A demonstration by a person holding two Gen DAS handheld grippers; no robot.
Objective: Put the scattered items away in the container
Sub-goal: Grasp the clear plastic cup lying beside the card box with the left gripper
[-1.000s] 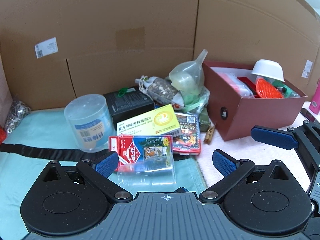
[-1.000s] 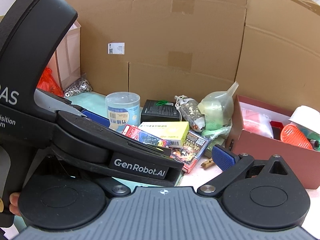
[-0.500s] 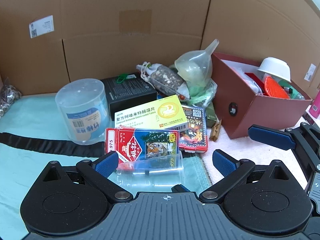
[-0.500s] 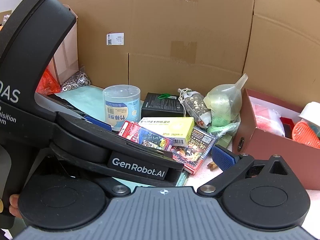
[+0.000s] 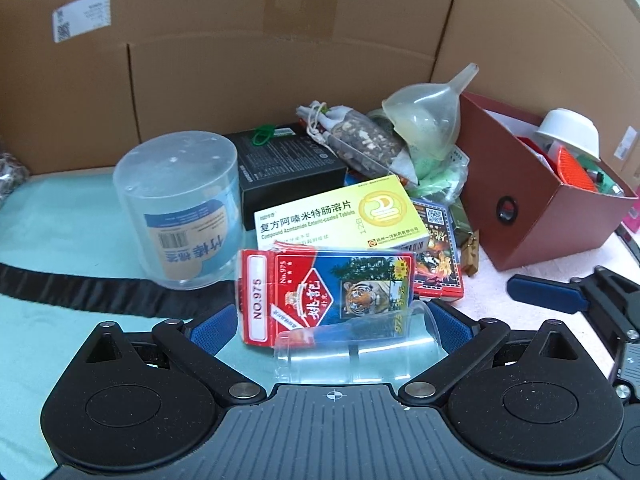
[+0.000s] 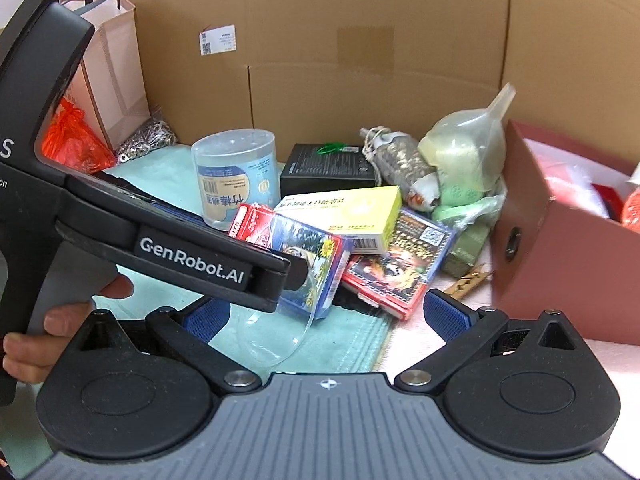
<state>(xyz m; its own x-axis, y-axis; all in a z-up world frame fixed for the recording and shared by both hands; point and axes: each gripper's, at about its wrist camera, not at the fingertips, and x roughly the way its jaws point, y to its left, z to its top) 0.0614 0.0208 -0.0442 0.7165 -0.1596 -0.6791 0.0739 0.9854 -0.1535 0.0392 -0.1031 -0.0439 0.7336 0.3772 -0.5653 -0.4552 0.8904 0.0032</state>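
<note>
My left gripper [image 5: 332,324] is open, its blue pads on either side of a red and blue playing-card box [image 5: 324,292] that leans on a clear plastic cup [image 5: 356,352]. The box also shows in the right wrist view [image 6: 296,248], under the left gripper's body. Behind lie a yellow medicine box [image 5: 340,212], a second card pack [image 5: 438,256], a clear cotton-swab tub [image 5: 180,208], a black box [image 5: 288,164], a filled pouch [image 5: 360,140] and a funnel [image 5: 428,108]. The dark red container box [image 5: 552,216] stands at the right. My right gripper [image 6: 324,316] is open and empty.
Cardboard walls [image 5: 280,40] close off the back. A teal cloth [image 5: 60,220] with a black strap [image 5: 80,288] covers the left; a pink towel [image 6: 420,344] lies by the container. The container holds a white bowl [image 5: 568,132] and an orange item [image 5: 576,168]. A paper bag [image 6: 108,72] stands far left.
My left gripper has moved forward, so its pads now flank the playing-card box and the pile looks nearer. The right gripper has swung left and closer to the pile.
</note>
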